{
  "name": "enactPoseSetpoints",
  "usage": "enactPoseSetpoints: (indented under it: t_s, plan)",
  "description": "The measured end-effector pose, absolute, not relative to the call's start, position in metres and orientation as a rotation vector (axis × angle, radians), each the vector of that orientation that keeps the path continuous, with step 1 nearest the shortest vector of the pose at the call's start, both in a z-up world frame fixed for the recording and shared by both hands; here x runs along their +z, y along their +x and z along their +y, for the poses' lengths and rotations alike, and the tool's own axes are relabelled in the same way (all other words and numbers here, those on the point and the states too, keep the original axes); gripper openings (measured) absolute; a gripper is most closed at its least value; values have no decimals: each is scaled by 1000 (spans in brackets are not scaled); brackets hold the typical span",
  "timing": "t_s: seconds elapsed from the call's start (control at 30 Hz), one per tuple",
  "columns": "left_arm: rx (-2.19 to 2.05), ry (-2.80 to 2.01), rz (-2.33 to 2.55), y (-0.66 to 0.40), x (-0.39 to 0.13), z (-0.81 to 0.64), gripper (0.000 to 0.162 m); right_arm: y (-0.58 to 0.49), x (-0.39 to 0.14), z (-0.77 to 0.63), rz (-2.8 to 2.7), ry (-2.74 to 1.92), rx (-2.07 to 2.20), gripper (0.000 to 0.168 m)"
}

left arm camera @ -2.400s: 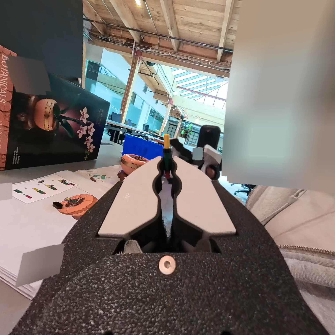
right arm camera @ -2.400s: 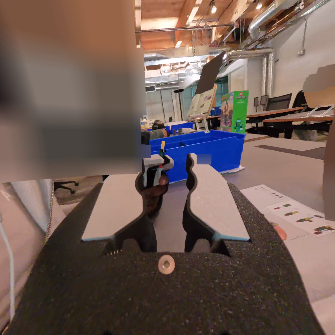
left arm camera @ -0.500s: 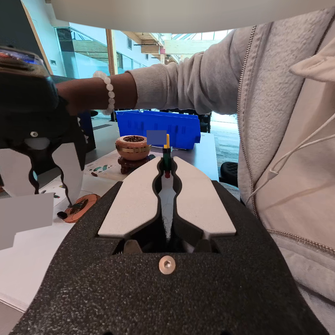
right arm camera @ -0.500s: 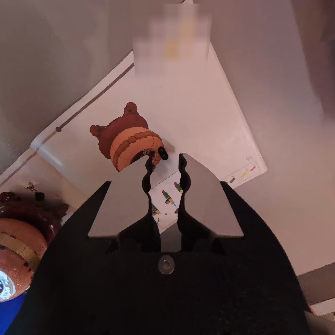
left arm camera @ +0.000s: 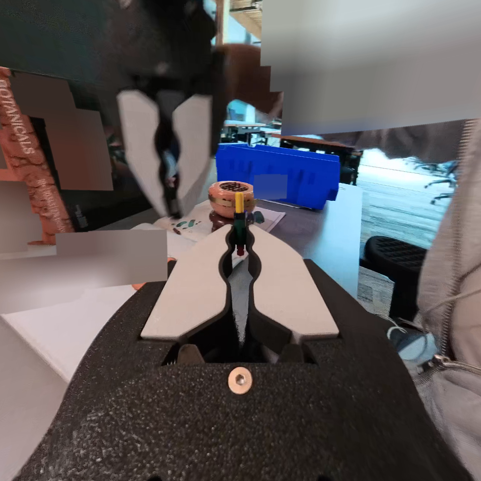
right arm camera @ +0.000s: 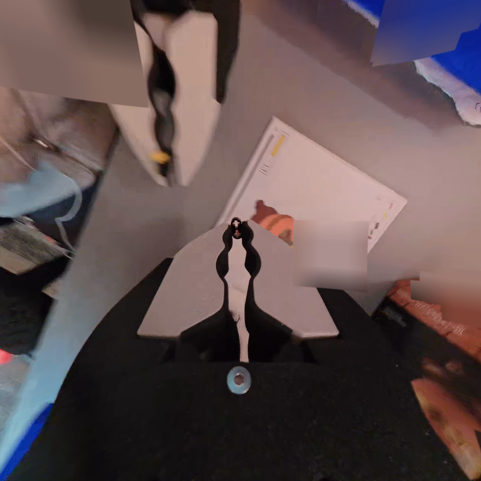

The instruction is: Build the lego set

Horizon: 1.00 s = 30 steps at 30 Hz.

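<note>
Grey table (left arm camera: 307,234) is seen beyond the left gripper (left arm camera: 240,234), clamped on a stem (left arm camera: 239,223); the right gripper (right arm camera: 236,229) is clamped on a black piece (right arm camera: 236,228) above a booklet (right arm camera: 320,182).

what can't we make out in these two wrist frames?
- Left wrist view: the right hand-held gripper is motion-blurred; the piece at its tips is unidentifiable.
- Left wrist view: the stem piece is part hidden by the left hand-held gripper.
- Right wrist view: the small black connector is too small for its length to show.
- Right wrist view: the instruction booklet is part covered by mosaic patches.
</note>
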State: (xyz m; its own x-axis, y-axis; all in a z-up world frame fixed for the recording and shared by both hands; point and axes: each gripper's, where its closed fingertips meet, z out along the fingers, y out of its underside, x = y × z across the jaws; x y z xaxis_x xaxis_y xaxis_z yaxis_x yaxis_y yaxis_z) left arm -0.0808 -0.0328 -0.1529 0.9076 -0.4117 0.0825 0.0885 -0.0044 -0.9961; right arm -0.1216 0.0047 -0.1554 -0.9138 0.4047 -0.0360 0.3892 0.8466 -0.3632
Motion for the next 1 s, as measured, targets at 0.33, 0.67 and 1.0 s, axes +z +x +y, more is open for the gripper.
enactPoseSetpoints:
  t_s: [0.33,0.67,1.0]
  plan:
    - [-315,-1529,290,-74,-154,-33,5,-81,-125,-36,-2796,-952,613,7]
    - [-290,-1515,325,-70,-153,-34,5,-84,-123,-42,-2727,-1002,692,7]
    - [-305,-1506,316,-71,-152,-34,5,-87,-124,-43,-2731,-989,716,7]
